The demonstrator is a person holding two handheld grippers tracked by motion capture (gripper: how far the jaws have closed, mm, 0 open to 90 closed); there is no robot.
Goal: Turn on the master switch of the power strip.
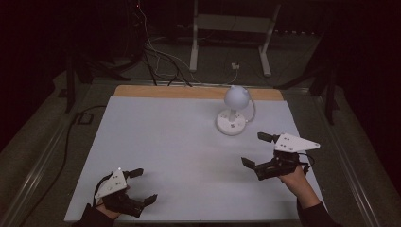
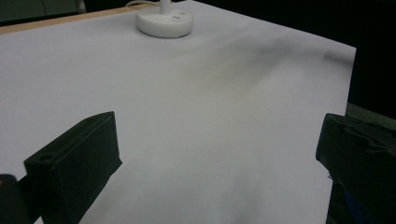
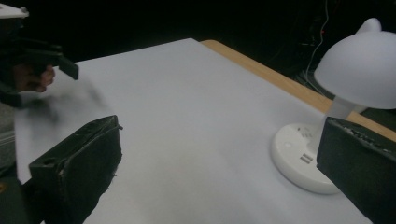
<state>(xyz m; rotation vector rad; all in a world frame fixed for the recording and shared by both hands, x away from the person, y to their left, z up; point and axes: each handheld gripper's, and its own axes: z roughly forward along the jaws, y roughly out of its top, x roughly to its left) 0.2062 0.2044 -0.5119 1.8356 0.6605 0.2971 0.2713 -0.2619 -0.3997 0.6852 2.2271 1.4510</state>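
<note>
White lamp (image 1: 233, 113) upright, dome tipped toward the person; right gripper (image 1: 259, 150) wide open, empty, nearby.

A wide white sheet (image 1: 179, 151) covers the surface, with a light wooden strip (image 1: 165, 91) bare along its far edge. Beyond it, on the dark floor, white and black cables (image 1: 158, 59) trail past a white metal stand (image 1: 231, 28).

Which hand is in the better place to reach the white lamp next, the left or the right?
Probably the right. The right tongs are open and near the lamp, whose base shows close ahead in the right gripper view. The left tongs are open at the table's near-left corner, far from it.
</note>
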